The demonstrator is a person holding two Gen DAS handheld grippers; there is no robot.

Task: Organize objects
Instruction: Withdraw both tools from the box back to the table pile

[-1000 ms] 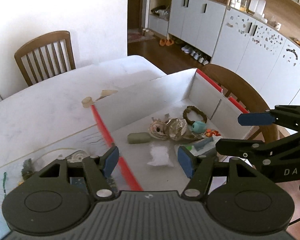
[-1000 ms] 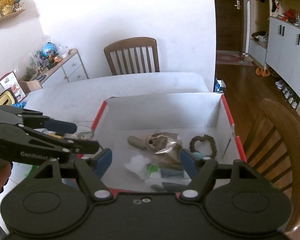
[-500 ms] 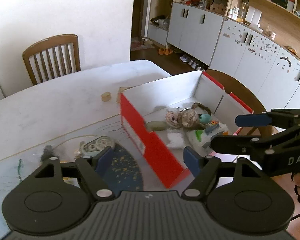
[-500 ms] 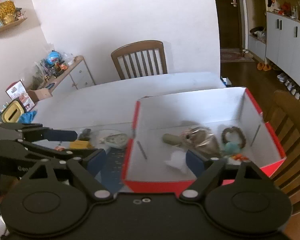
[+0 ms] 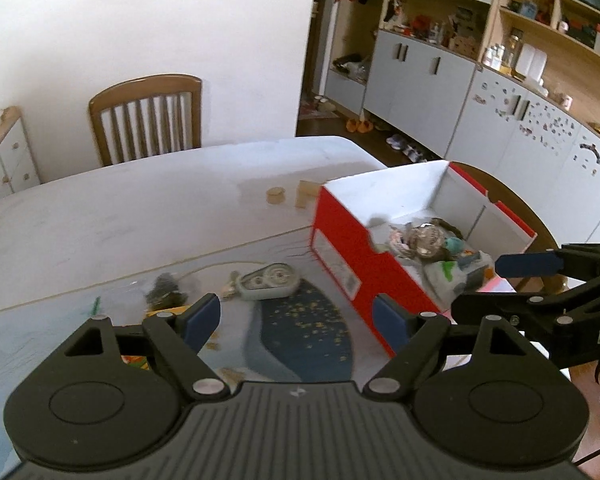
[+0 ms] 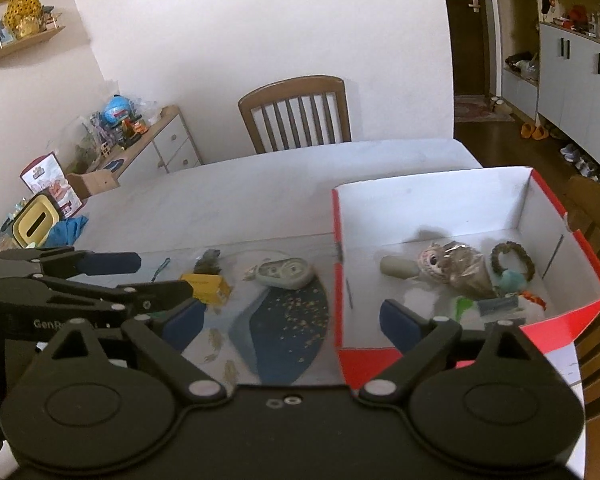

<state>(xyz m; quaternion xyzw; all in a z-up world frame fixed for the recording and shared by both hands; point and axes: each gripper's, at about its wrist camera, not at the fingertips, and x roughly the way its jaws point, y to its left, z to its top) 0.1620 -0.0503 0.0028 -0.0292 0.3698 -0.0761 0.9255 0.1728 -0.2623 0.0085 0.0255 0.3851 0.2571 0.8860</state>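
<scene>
**Both tongs open and empty beside the red box**

We held the left tongs with the jaws wide apart; they had just been opening, and nothing lay between the blue pads. We held the right tongs likewise, the jaws spread wide after opening, gripping nothing.

In the left wrist view, the grey tape dispenser lay at twelve o'clock from the left tongs, on the blue-patterned mat. The red box stood at two o'clock, its lid off, with the right tongs at three o'clock just beside its near corner. Two small wooden pieces lay at twelve o'clock beyond the box, on the white table.

In the right wrist view, the box filled the span from one to three o'clock. Inside it we saw a grey-green oblong, a small owl-faced toy, a crinkled clear wrapper and a braided ring lying close together. A yellow block lay at eleven o'clock, just beside the left tongs' upper finger. A wooden chair stood at twelve o'clock, across the table.
</scene>
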